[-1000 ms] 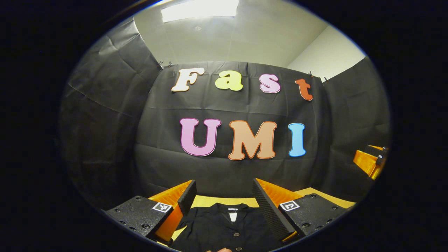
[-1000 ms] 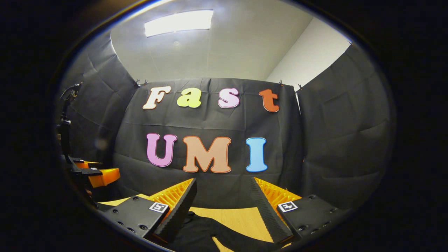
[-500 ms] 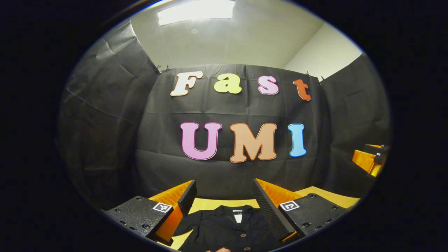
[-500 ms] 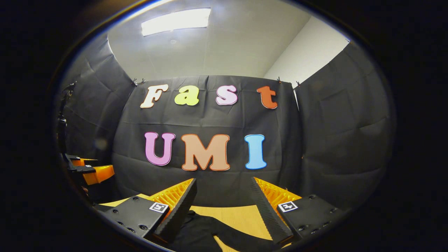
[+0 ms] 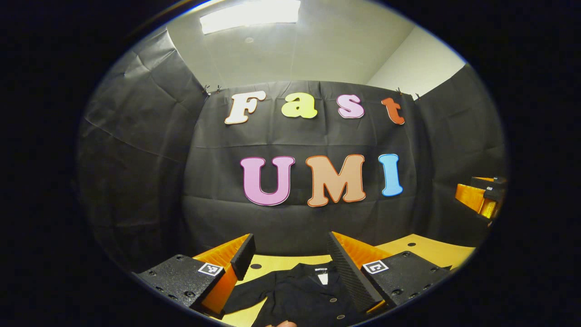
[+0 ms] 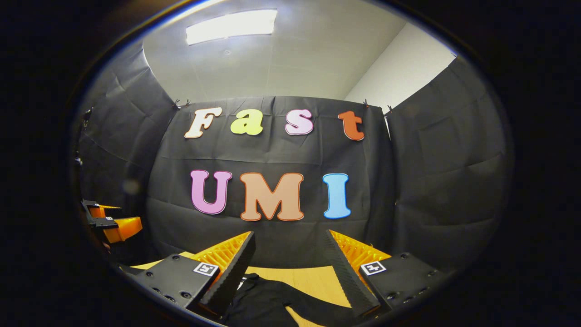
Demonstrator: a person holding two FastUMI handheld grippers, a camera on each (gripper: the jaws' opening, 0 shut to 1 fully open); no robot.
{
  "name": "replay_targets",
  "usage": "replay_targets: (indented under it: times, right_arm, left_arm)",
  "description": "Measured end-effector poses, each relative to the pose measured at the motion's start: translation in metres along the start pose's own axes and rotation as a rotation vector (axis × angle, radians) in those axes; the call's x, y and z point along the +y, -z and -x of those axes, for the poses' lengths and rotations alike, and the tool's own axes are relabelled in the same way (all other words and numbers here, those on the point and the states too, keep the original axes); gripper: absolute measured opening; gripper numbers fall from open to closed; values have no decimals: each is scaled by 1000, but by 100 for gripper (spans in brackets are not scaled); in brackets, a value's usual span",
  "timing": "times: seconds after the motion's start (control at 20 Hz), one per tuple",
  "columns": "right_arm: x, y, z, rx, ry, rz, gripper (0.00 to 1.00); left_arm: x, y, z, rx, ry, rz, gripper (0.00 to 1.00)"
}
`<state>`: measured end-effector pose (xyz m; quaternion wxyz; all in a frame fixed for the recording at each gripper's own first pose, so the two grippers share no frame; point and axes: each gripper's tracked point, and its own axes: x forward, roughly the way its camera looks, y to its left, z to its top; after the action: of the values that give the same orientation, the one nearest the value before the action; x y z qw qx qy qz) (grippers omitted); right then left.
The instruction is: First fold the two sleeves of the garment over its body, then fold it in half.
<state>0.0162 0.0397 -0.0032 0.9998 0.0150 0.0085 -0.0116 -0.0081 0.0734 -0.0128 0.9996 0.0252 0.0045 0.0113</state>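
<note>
The black button-up shirt (image 5: 299,295) lies spread flat on the wooden tabletop (image 5: 426,250), collar away, ready for folding. Both the left hand-held gripper (image 5: 290,254) and right hand-held gripper (image 6: 290,256) hover above it, jaws wide apart, holding nothing, the right one over a sleeve (image 6: 313,309).

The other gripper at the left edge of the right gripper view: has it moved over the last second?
Yes. The left gripper has sunk lower against the black booth wall behind it and slid slightly toward the picture's left edge.
</note>
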Motion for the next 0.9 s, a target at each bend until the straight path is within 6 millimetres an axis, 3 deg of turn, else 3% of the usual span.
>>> replay_targets:
  times: [0.2, 0.5, 0.6, 0.7, 0.9]
  right_arm:
    - [9, 4, 1, -8, 20, -6, 97]
    - [-1, -3, -4, -38, 48, -4, 97]
    - [-9, 3, -11, -28, 51, 12, 97]
    - [-23, 7, -16, -27, 73, 16, 97]
    - [-60, 36, -29, 35, 122, 11, 99]
  left_arm:
    - [12, -3, 0, -9, 21, 7, 99]
    - [20, -5, -7, -24, 21, 23, 99]
    - [26, -6, -9, -28, -5, 26, 99]
    - [20, -2, -10, -16, -2, 40, 99]
    - [18, -7, -14, -12, -25, 46, 95]
